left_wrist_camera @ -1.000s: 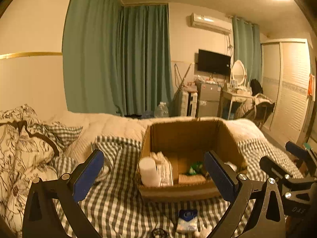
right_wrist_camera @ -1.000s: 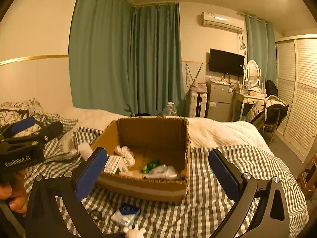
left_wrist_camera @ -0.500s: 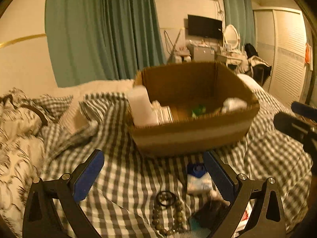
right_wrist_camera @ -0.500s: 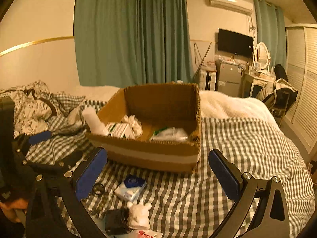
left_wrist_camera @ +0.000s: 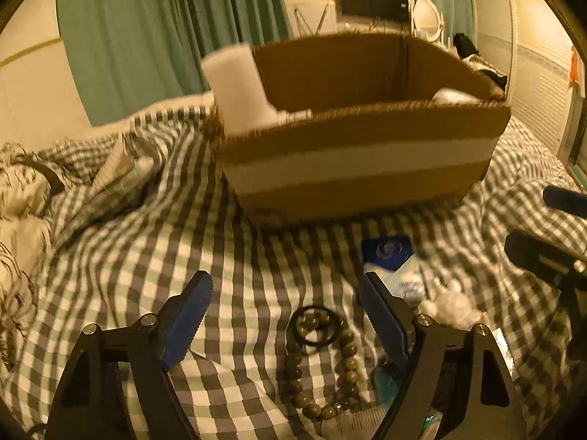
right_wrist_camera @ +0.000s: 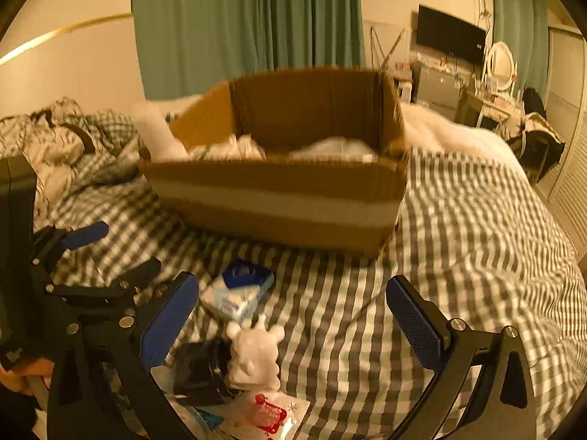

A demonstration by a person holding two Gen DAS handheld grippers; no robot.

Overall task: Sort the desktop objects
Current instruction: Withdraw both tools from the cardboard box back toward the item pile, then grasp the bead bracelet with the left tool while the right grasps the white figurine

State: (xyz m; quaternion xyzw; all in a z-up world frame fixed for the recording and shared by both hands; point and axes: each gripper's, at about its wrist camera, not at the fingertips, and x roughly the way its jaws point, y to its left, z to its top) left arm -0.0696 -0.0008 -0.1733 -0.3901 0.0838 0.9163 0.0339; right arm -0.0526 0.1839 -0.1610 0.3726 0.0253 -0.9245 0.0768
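Both grippers have descended toward the checked bedspread (left_wrist_camera: 110, 256). Left gripper (left_wrist_camera: 282, 315): jaws closing, bracketing but not touching the bead bracelet (left_wrist_camera: 323, 370), whose long axis runs toward the cardboard box (left_wrist_camera: 359, 161). Right gripper (right_wrist_camera: 293, 319): jaws wide, empty

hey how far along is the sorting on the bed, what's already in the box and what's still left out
Partly done. The cardboard box already holds a white roll and some pale, blurred items. In hand: nothing; the left gripper has its jaws closing above the bead bracelet, not touching it, and the right gripper is open. Still out on the bedspread: tissue pack, white figurine, red-printed packet.
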